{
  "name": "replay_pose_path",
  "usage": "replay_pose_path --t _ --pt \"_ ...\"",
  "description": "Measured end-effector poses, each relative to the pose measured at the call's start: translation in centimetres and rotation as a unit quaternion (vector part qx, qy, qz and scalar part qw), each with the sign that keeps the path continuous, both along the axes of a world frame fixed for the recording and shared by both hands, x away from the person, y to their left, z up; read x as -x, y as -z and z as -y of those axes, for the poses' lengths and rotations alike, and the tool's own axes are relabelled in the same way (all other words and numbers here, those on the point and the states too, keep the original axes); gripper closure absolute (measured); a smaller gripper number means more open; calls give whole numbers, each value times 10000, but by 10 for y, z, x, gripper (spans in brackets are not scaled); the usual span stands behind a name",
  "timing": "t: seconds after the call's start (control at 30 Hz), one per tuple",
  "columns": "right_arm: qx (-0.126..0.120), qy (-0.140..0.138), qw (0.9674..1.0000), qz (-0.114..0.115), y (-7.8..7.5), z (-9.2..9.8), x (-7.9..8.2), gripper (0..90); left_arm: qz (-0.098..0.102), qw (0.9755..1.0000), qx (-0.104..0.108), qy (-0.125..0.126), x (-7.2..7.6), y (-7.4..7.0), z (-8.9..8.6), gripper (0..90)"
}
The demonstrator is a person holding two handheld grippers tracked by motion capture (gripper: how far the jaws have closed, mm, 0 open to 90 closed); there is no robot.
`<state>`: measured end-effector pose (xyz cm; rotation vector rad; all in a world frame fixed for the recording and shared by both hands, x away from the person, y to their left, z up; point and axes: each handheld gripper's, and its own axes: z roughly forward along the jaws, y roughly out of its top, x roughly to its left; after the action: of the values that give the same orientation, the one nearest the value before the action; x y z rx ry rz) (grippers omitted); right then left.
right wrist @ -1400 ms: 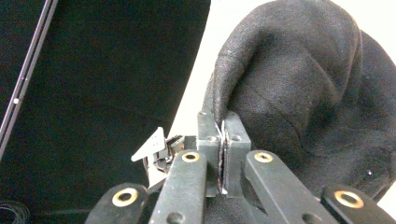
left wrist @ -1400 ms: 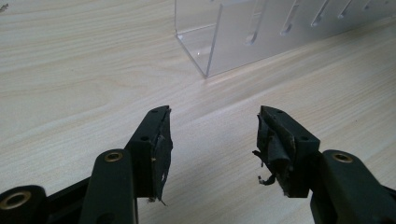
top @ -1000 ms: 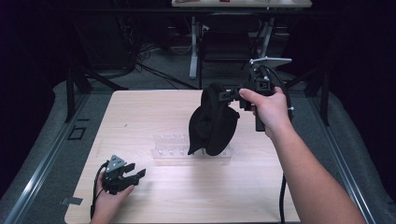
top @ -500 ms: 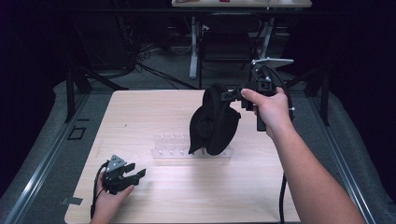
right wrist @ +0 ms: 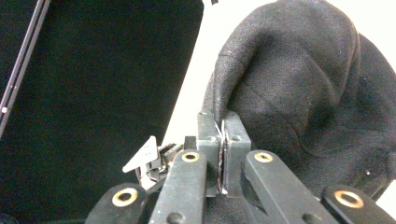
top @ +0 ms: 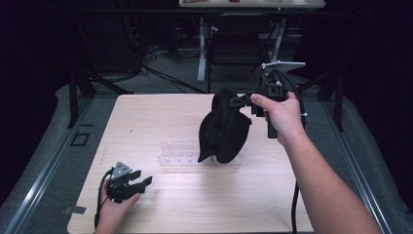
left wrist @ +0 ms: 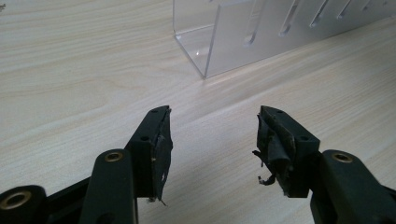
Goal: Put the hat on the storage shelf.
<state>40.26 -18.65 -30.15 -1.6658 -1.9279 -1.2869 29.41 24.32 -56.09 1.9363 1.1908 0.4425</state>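
Tongs of the right hand (top: 242, 101) are clamped on a fold of the floppy black cloth bag (top: 223, 129), which hangs with its bottom over the clear slotted acrylic rack (top: 180, 153) on the pale wooden bench (top: 156, 114). This looks like a lift-and-carry step; next probably calls for a placement spot, while the left tongs (left wrist: 212, 135) rest apart, empty, near the bench's front left corner

I work at a pale, light-grained wooden table (top: 160, 117) set on a grey floor (top: 58, 146), with the room around me dark. Beyond its far edge stand white metal table legs (top: 201, 48) and what may be tangled black cables (top: 146, 53).
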Motion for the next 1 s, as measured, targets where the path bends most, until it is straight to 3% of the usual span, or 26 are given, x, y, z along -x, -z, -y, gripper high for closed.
replay_pose_path --t 0.33,0.63,0.8,1.0 --pt "-154 -78 9998 -31 4 -11 -2 885 109 9999 29 -25 1 -4 2 452" --pt "-337 -188 9992 -33 9 -14 -4 884 268 9993 155 202 1 -15 14 490" --pt "-399 -181 9990 -43 11 -15 -5 884 485 9980 227 326 2 -26 23 495" --pt "-481 -211 9986 -67 12 -19 -7 883 509 9974 236 448 2 -34 29 538"
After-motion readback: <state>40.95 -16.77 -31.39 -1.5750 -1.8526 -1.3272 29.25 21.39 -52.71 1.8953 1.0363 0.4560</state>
